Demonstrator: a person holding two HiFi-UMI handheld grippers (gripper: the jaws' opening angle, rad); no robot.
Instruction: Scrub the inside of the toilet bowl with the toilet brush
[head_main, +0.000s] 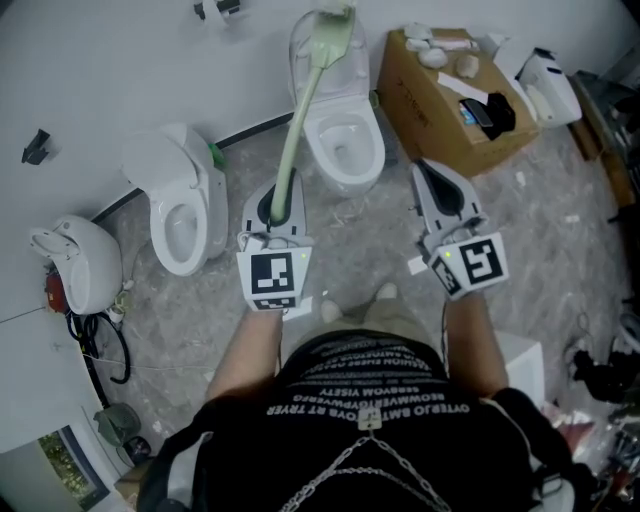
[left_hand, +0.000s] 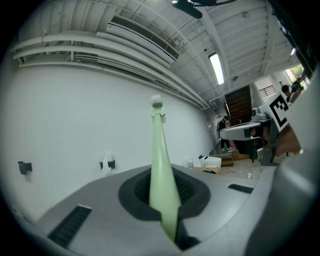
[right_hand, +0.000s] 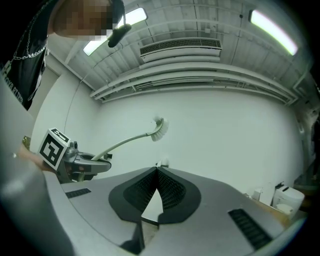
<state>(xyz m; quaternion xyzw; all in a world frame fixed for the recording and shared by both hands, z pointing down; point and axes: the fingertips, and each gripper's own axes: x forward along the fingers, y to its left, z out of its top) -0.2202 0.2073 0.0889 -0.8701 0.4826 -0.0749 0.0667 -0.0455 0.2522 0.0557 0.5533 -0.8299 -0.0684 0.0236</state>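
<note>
My left gripper (head_main: 279, 204) is shut on the pale green handle of the toilet brush (head_main: 303, 112). The brush is raised, with its white bristle head (head_main: 336, 12) high in front of the wall, above the toilet's tank. The white toilet (head_main: 346, 148) stands open straight ahead, its bowl showing. In the left gripper view the handle (left_hand: 162, 172) runs up from my jaws (left_hand: 165, 200) to the head (left_hand: 157, 104). My right gripper (head_main: 428, 172) is shut and empty, held right of the toilet. In the right gripper view its jaws (right_hand: 157, 170) meet at the tips, and the brush (right_hand: 158, 129) shows at upper left.
A second white toilet (head_main: 181, 207) stands to the left, with a round white fixture (head_main: 76, 260) and cables beyond it. An open cardboard box (head_main: 452, 98) with items in it sits right of the toilet. The floor is grey marbled stone.
</note>
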